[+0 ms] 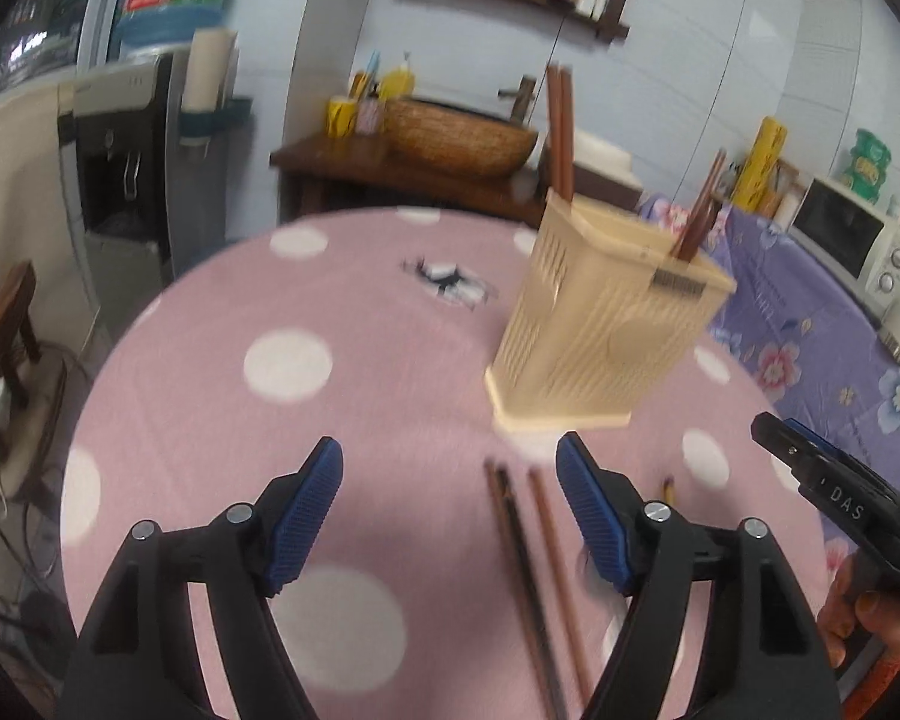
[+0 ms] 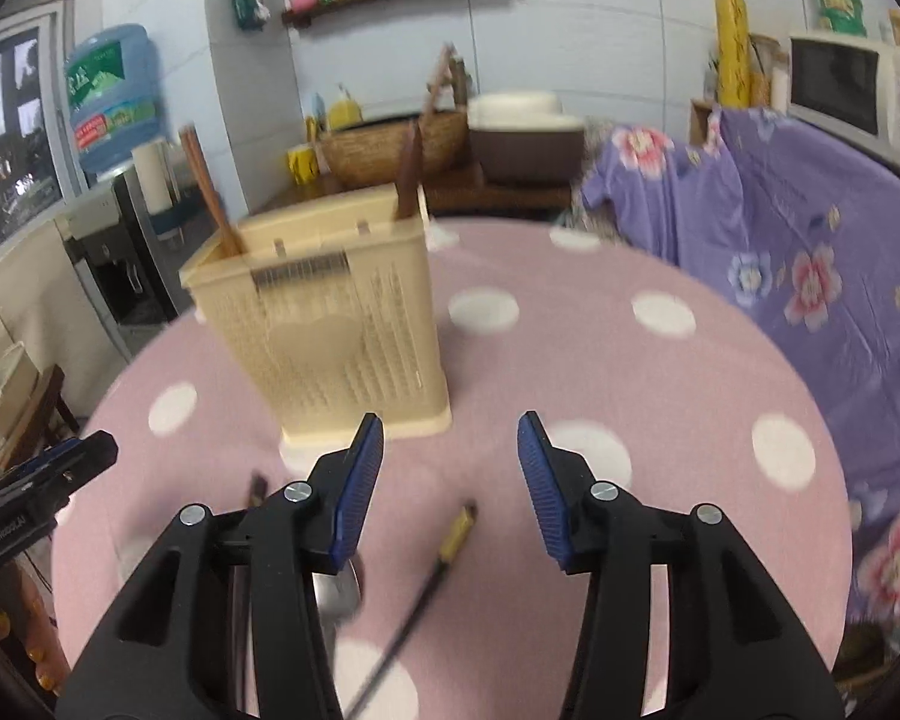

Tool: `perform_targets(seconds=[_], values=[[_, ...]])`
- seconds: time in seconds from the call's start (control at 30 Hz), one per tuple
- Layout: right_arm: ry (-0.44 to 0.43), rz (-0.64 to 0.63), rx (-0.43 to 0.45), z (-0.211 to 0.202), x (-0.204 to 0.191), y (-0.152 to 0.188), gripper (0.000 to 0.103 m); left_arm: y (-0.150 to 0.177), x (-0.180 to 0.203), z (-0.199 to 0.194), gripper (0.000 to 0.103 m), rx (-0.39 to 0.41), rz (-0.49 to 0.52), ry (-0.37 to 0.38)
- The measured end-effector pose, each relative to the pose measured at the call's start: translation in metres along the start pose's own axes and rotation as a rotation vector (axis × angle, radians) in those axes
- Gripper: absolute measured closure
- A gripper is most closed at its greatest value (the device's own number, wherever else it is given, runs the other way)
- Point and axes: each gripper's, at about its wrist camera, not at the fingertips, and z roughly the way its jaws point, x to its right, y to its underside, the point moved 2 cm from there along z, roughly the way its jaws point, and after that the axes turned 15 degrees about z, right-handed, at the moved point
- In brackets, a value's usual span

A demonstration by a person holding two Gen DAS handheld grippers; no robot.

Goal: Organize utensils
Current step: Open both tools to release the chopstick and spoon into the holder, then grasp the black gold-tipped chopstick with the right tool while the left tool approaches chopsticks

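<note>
A cream slotted utensil holder [image 1: 600,324] [image 2: 330,324] stands on the round pink dotted table [image 1: 210,420] [image 2: 660,396]. Brown chopsticks [image 1: 561,132] [image 2: 201,180] stick up out of it. Several loose brown chopsticks [image 1: 528,570] lie on the cloth below my left gripper [image 1: 449,450], which is open and holds nothing. My right gripper [image 2: 450,426] is open too, hovering over a black chopstick with a yellow tip [image 2: 444,546]. A metal spoon [image 2: 339,594] lies partly hidden behind its left finger. Each gripper shows at the edge of the other's view [image 1: 810,468] [image 2: 60,468].
A purple floral cloth [image 1: 810,330] [image 2: 780,228] covers a counter right of the table, with a microwave [image 1: 852,240] [image 2: 852,90] on it. Behind stand a wooden stand with a woven basin [image 1: 456,132] and a water dispenser [image 1: 126,150]. A small tear [image 1: 450,282] marks the tablecloth.
</note>
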Motion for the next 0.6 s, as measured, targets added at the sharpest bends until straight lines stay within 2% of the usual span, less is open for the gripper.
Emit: perform_targets(seconds=[0.13,0.27,0.4,0.6], values=[[0.013,0.021,-0.067,-0.002,0.015,0.047,0.056,0.034,0.008,0.005,0.046,-0.08,0.028,0.033],[0.006,0.019,-0.107,-0.001,0.021,0.079,0.056,0.056,0.023,0.013,0.053,-0.137,0.078,0.052],[0.014,0.043,-0.121,-0.001,0.029,0.091,0.056,0.06,0.037,0.013,0.054,-0.142,0.101,0.078],[-0.001,0.046,-0.106,-0.009,0.029,0.095,0.056,0.064,0.053,0.023,0.057,-0.161,0.158,0.052]])
